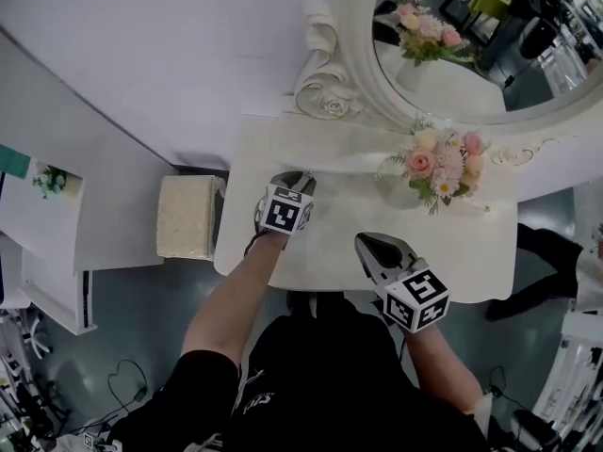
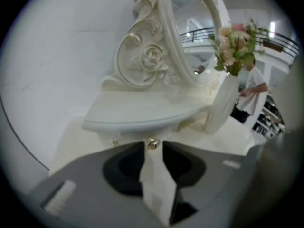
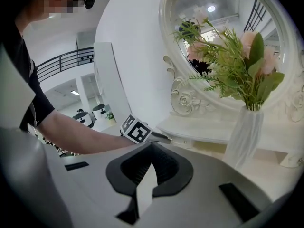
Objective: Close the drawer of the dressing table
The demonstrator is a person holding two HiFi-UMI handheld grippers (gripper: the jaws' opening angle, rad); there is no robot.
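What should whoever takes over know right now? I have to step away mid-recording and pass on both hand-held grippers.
Left hand-held gripper: open, jaws either side of the gold knob, not pinching it.
Right hand-held gripper: shut, empty, hovering above the dressing table.
Drawer: under the raised shelf; its front looks pushed in.
Done: drawer appears closed.
Left: check that it sits flush, then draw both grippers back.
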